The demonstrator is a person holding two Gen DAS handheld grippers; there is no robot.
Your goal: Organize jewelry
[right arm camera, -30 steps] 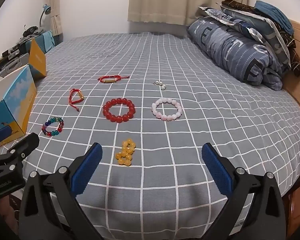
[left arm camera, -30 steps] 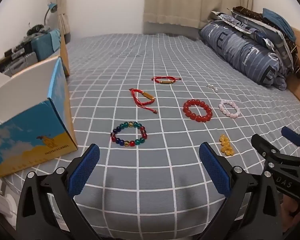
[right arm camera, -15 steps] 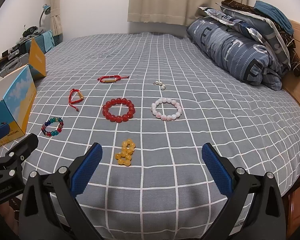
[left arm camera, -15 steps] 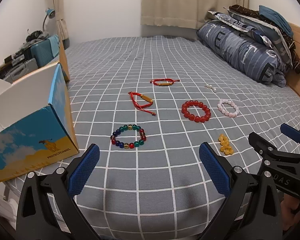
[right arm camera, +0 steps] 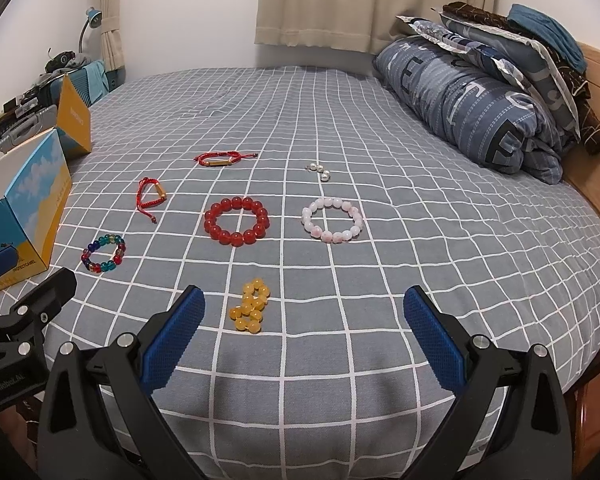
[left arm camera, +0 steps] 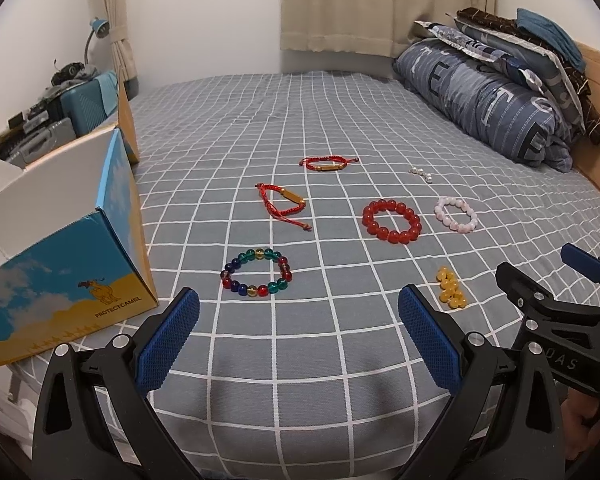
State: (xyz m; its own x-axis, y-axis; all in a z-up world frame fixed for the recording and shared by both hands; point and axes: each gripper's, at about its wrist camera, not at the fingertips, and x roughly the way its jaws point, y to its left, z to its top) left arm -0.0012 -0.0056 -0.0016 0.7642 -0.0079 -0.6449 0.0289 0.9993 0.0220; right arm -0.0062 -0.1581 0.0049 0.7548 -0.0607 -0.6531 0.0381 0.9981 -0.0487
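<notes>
Left wrist view: both hand-held grippers (left arm camera: pixel 298 334) (right arm camera: pixel 304 330) gape empty, blue box (left arm camera: pixel 66 256) beside multicoloured bracelet (left arm camera: pixel 256 273).

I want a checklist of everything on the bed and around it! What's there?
Surface: grey checked bedspread, flat.
Job's things: multicoloured bead bracelet, red bead bracelet, pink bead bracelet, yellow bead bracelet bunched up, two red cord bracelets, small pearl pieces; all lying apart.
Clutter: open blue and yellow cardboard box at the bed's left edge.
Grippers: left gripper and right gripper open, holding nothing.
Cables: nothing seen.
Surroundings: folded quilt, curtain, desk lamp.
</notes>
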